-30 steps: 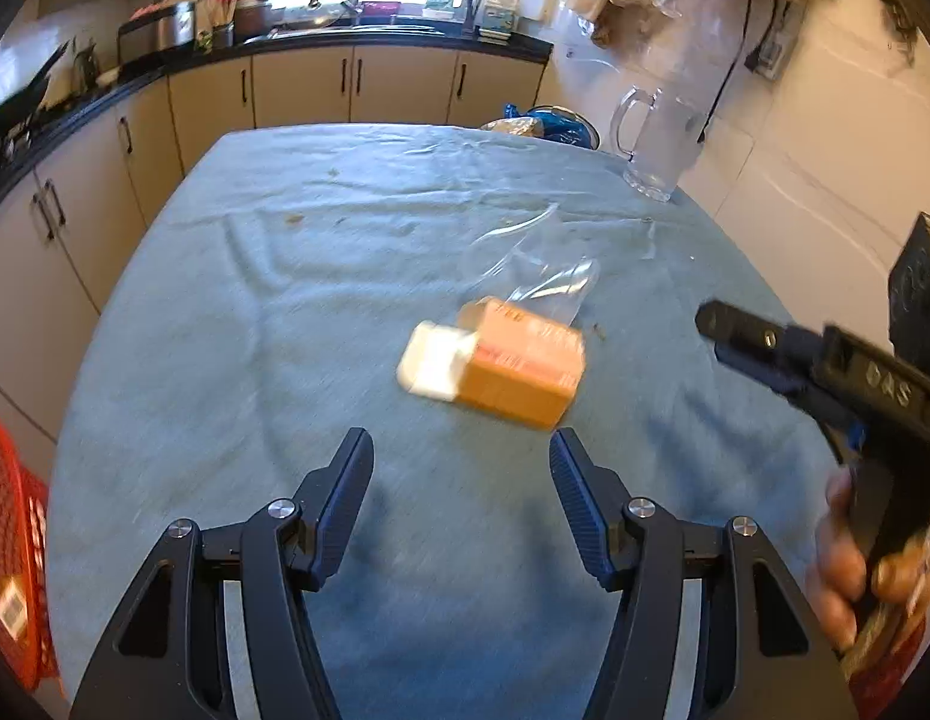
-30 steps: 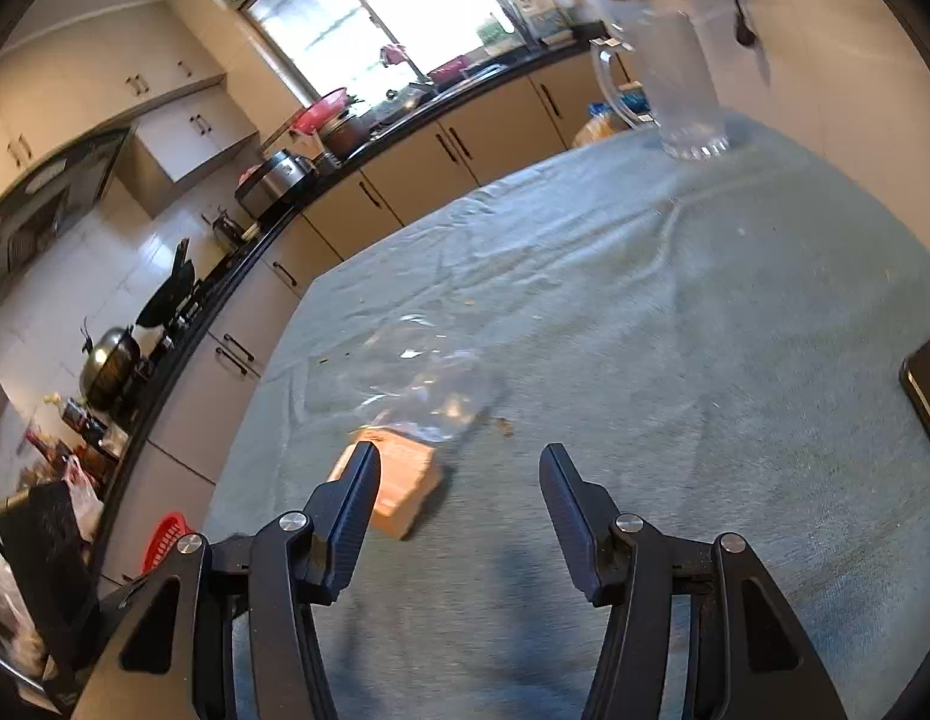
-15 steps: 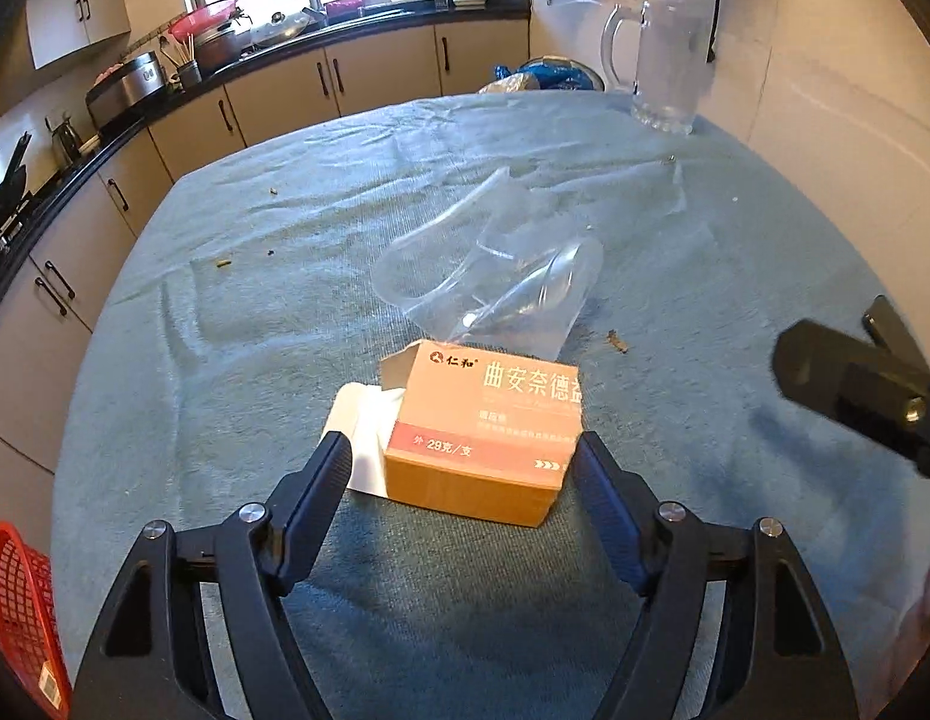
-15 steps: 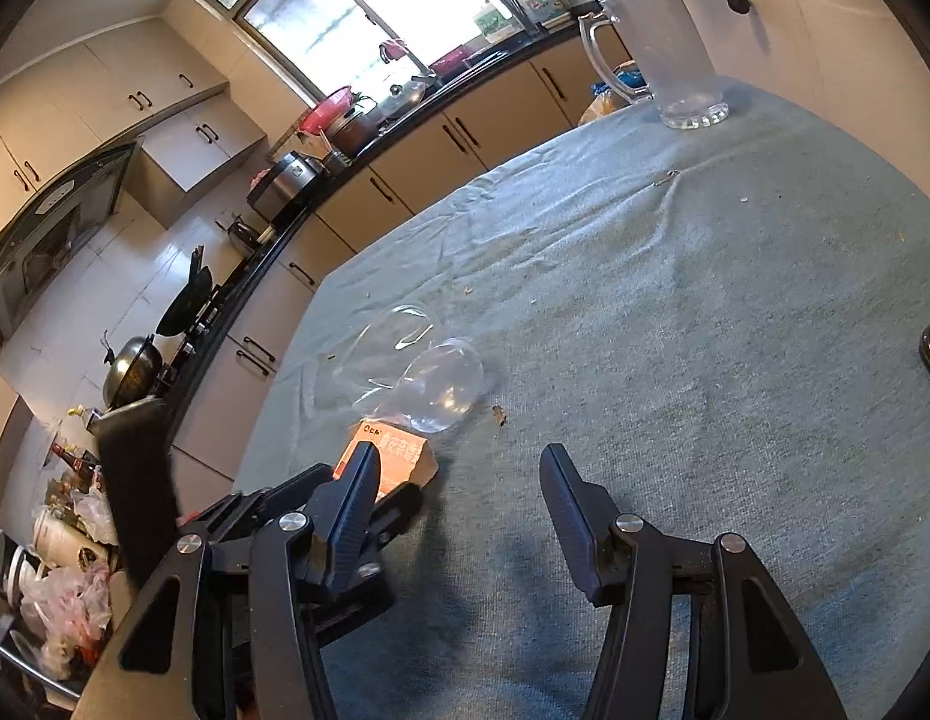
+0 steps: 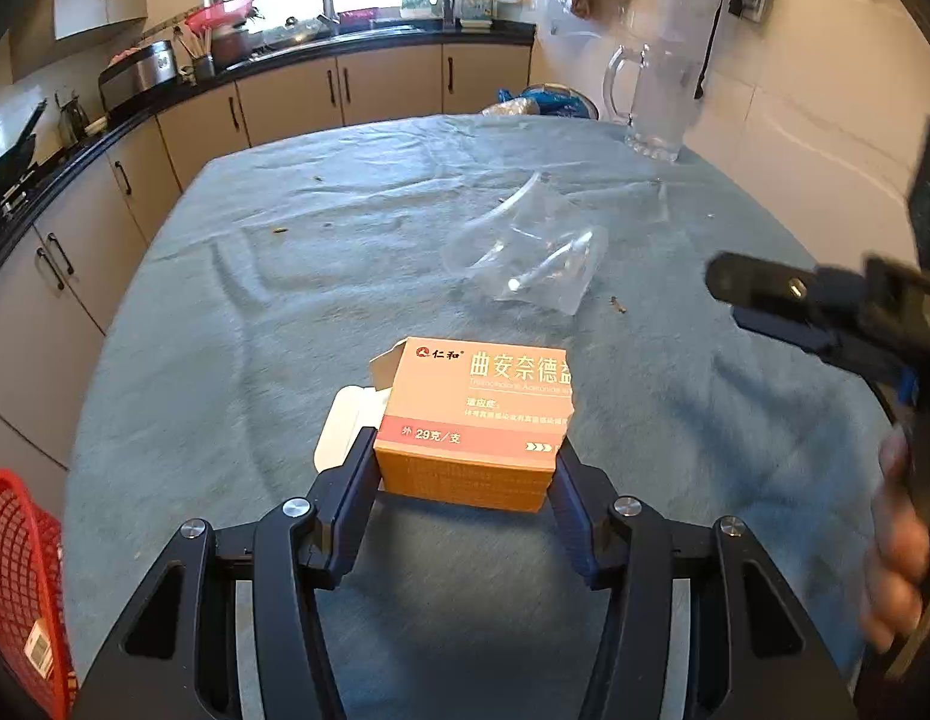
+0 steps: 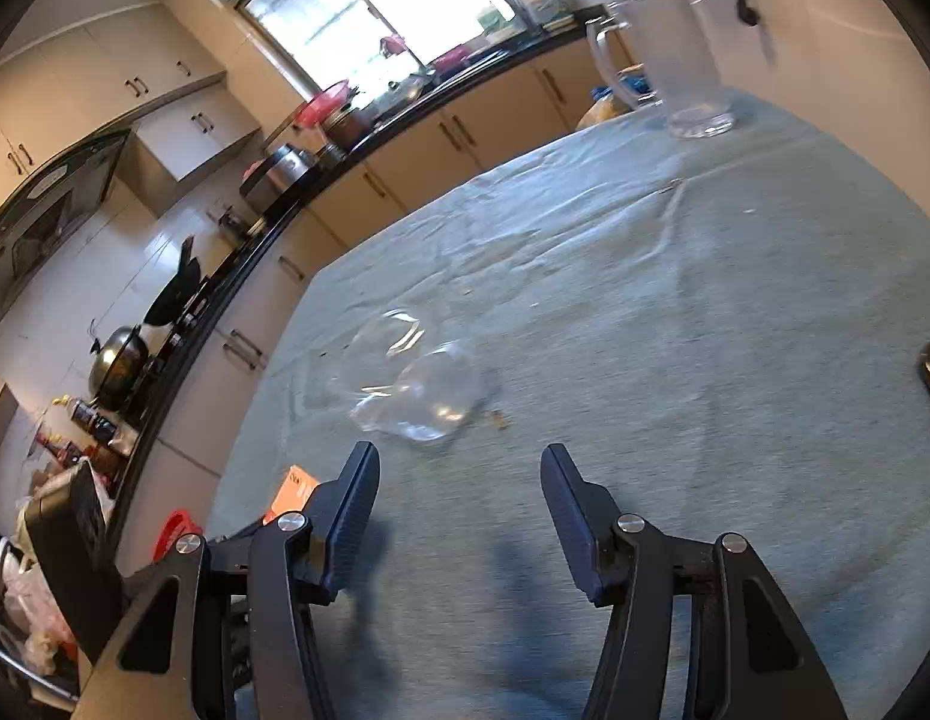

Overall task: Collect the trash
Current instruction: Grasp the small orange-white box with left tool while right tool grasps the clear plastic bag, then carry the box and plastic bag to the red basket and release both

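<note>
Red basket [image 5: 21, 588] sat at the far left, off the table edge. The left gripper [image 5: 465, 468] was closing on the orange carton [image 5: 474, 420] lying on the blue tablecloth [image 5: 255, 300], pads at both sides; squeezing evenly should avoid crushing it. Right gripper [image 6: 459, 498] hung released, nothing between its fingers.

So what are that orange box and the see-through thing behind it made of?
Box: looks like thin printed cardboard, matte, with a torn flap and creased edges. Clear thing: seemingly thin glossy plastic, crumpled, with bright glints and the cloth showing through.
</note>
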`<state>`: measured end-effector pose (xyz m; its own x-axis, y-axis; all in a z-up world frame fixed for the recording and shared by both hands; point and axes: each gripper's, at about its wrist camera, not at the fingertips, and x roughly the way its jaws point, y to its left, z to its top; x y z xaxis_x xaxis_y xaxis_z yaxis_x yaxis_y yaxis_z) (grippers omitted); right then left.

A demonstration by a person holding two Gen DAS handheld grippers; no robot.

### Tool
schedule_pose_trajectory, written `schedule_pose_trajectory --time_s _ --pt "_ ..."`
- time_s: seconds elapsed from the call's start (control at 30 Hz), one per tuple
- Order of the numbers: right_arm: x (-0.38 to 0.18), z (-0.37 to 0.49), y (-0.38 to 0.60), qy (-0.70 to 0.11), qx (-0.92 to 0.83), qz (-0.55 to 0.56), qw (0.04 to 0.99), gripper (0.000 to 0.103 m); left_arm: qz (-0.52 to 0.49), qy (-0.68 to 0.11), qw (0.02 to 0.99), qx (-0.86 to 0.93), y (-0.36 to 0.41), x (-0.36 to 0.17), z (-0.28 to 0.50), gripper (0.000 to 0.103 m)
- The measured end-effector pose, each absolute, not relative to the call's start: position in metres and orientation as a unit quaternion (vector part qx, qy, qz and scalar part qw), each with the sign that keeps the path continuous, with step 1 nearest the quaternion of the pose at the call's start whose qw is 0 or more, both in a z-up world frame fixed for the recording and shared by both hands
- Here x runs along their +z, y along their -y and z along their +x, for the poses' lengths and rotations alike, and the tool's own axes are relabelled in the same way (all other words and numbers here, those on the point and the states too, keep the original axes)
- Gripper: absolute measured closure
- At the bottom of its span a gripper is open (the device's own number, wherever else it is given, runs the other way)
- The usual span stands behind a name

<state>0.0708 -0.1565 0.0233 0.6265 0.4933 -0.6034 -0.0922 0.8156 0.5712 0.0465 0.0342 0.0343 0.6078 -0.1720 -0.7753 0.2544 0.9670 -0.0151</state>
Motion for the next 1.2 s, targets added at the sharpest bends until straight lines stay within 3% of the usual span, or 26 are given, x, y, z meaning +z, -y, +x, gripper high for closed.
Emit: schedule_pose_trajectory --time_s 0.4,0.73,0.77,0.83,1.2 --pt "0.036 0.136 0.125 -0.453 0.145 0.311 0.823 0.038 0.007 -0.396 0.910 -0.118 -0.077 0.049 0.021 0.050" --pt "0.026 0.166 0.087 -0.500 0.048 0.227 0.834 0.030 -0.011 -0.389 0.913 -0.120 -0.096 0.052 0.010 0.050" --pt "0.021 0.164 0.088 -0.504 0.051 0.229 0.831 0.031 -0.011 -0.388 0.913 -0.121 -0.097 0.052 0.009 0.050" --pt "0.016 0.159 0.090 -0.510 0.059 0.230 0.827 0.046 -0.012 -0.388 0.914 -0.119 -0.097 0.053 0.007 0.050" --pt "0.028 0.094 0.117 -0.468 0.127 0.243 0.840 0.055 -0.024 -0.375 0.920 -0.114 -0.103 0.063 -0.012 0.050"
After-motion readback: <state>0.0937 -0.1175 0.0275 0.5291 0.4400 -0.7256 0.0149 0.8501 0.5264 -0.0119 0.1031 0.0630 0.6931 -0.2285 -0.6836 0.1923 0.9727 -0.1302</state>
